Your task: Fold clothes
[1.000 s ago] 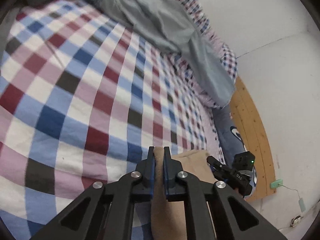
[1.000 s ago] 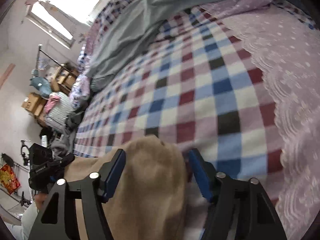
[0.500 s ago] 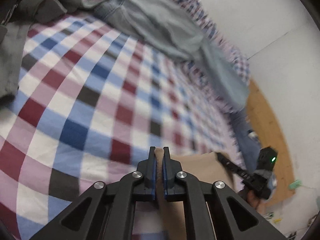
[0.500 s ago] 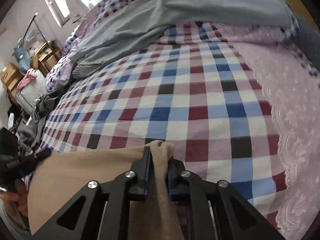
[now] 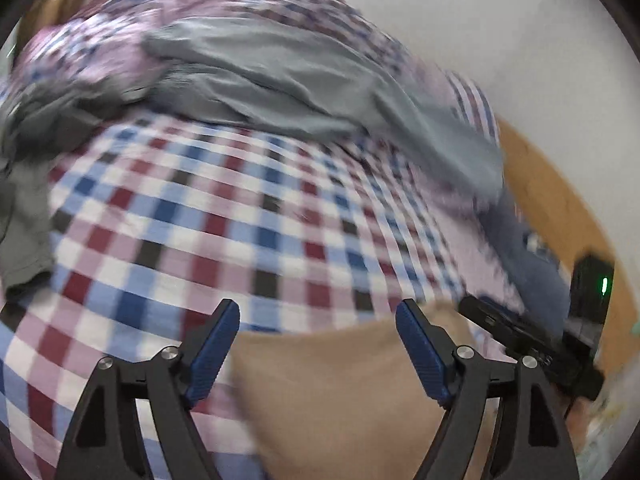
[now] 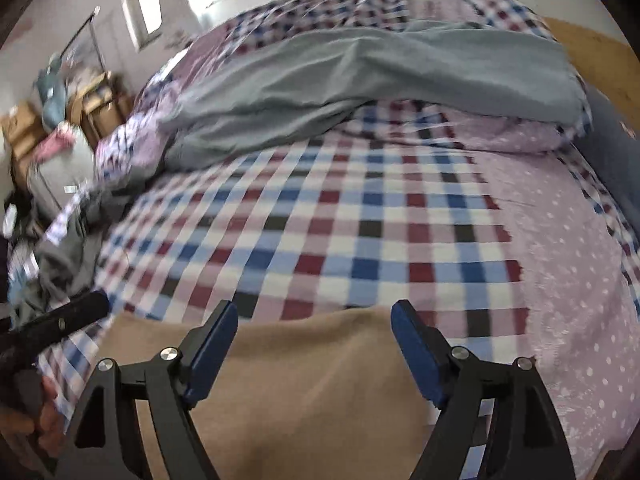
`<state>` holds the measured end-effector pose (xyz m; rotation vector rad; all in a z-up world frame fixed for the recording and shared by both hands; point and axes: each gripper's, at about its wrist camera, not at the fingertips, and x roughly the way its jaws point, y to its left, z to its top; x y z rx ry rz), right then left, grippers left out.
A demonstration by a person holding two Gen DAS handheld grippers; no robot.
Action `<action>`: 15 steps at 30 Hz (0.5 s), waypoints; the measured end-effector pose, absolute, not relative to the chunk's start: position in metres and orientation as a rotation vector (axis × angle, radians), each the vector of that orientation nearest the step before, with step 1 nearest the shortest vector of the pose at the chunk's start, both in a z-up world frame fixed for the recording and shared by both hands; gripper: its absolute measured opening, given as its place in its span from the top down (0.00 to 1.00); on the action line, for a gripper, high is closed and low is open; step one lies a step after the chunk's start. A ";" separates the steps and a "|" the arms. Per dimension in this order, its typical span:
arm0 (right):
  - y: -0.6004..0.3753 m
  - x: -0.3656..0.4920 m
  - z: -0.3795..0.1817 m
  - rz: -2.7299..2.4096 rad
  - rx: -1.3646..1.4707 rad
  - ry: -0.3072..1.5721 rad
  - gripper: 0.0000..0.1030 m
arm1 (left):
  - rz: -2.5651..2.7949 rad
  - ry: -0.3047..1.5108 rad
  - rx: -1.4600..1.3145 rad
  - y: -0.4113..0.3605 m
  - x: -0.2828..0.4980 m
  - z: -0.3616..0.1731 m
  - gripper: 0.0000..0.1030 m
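A tan garment (image 5: 340, 384) lies flat on the checked bedspread (image 5: 224, 232) at the near edge of the bed. My left gripper (image 5: 318, 340) stands open above the garment's far left part, nothing between its fingers. In the right wrist view the same tan garment (image 6: 304, 384) spreads under my right gripper (image 6: 314, 338), which is also open and empty over the cloth's far edge. The other gripper shows in each view: the right one (image 5: 520, 332) at the left view's right side, the left one (image 6: 60, 324) at the right view's left edge.
A grey-green blanket (image 6: 360, 80) lies bunched across the far side of the bed. Dark grey clothes (image 5: 24, 200) are heaped at the left. A lilac dotted sheet (image 6: 568, 280) covers the right side, by a wooden headboard (image 5: 560, 208). Boxes and clutter (image 6: 52, 120) stand beyond the bed.
Both grippers were shut on the tan garment's edge half a second ago; both have opened and let it go. The garment now lies flat. The views have tilted up toward the far side.
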<state>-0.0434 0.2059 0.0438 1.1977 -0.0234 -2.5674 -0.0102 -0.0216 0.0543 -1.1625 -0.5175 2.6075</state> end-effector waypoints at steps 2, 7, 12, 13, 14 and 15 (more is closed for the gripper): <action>0.197 -0.044 0.033 -2.560 1.225 0.015 0.20 | 2.620 -0.413 -1.179 -0.003 -0.010 0.051 0.19; 0.185 -0.051 -0.007 -2.527 1.308 0.112 0.19 | 2.663 -0.167 -1.312 0.024 -0.014 0.026 0.19; 0.180 -0.050 -0.017 -2.539 1.306 0.169 0.16 | 2.683 -0.040 -1.336 0.033 -0.013 0.012 0.18; 0.179 -0.050 -0.017 -2.543 1.304 0.178 0.16 | 2.688 -0.009 -1.334 0.035 -0.013 0.010 0.18; 0.179 -0.049 -0.018 -2.547 1.302 0.187 0.15 | 2.694 0.016 -1.329 0.037 -0.011 0.008 0.17; 0.178 -0.049 -0.018 -2.550 1.301 0.193 0.15 | 2.699 0.029 -1.322 0.038 -0.009 0.008 0.17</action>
